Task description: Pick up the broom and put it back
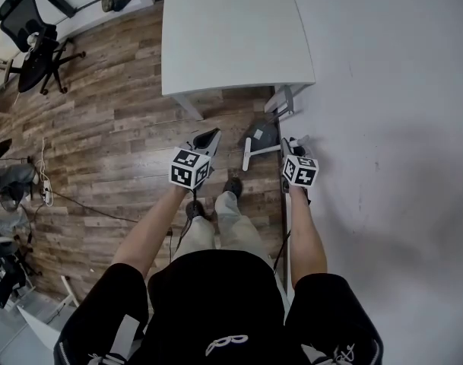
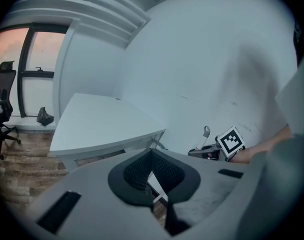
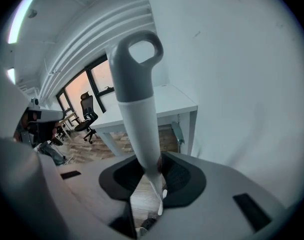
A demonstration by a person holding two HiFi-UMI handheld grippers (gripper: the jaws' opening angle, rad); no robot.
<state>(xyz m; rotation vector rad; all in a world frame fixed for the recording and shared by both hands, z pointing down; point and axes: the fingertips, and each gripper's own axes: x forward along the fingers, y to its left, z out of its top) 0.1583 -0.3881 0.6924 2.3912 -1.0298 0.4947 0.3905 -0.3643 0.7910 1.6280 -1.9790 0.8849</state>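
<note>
The broom's handle is white with a grey loop at its top and stands up out of my right gripper, which is shut on its thin lower neck. In the left gripper view the loop end of the broom handle sticks up beside the right gripper's marker cube. The broom's lower end is hidden. My right gripper hangs close to the white wall. My left gripper is level with it on the left, its tips together and nothing held.
A dark grey dustpan-like piece with a white bar lies on the wood floor between the grippers. A white table stands just ahead against the wall. The person's shoes are below. An office chair stands far left.
</note>
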